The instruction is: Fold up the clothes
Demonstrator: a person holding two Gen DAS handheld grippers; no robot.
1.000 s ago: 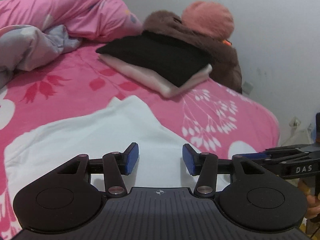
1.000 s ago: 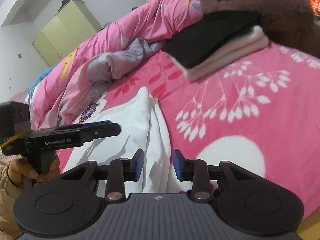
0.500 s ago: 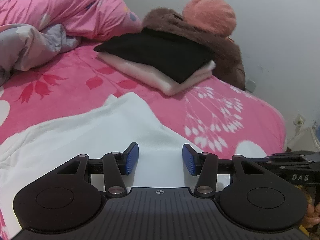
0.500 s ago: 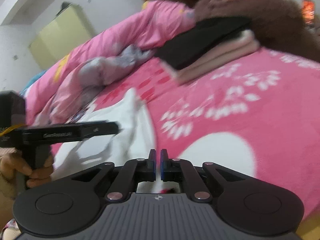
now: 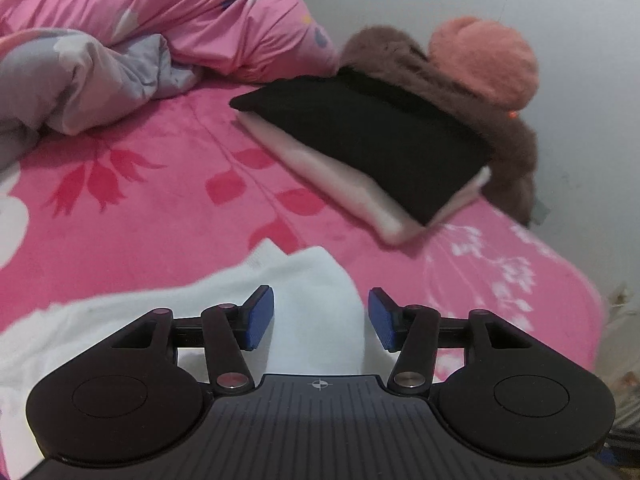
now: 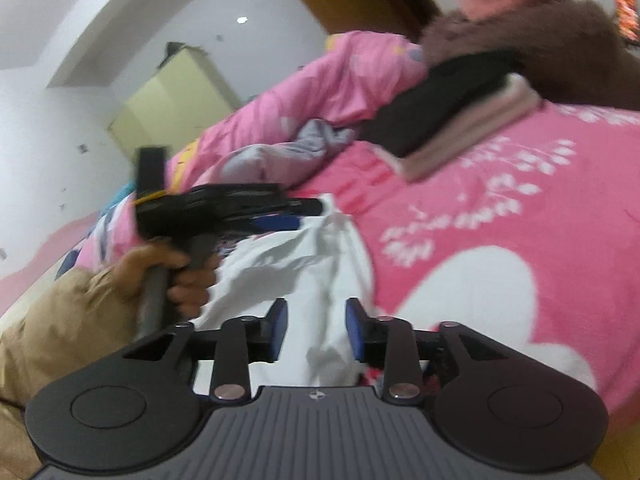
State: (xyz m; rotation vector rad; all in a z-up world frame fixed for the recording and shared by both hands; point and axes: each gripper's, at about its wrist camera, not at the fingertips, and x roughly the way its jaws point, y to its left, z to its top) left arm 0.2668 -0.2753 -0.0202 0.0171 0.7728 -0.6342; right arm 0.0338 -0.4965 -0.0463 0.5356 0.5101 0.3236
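White garment [image 5: 316,304], rumpled on the pink bed [image 5: 140,216], is seen low in frame between both grippers' spread jaws; one edge should be pinched squarely.

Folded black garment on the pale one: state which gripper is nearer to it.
Left, narrowly. The left gripper hovers open over the white garment, facing the black garment; the right gripper sits lower, farther back.

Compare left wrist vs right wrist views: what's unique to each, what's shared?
Left wrist only: its own open left tool over the white garment.

Right wrist only: a hand gripping the left tool's handle, a tan sleeve, a yellow-green wardrobe, and the open right tool.

Both: white garment, folded black-on-white stack, pink bedsheet, rumpled quilt.
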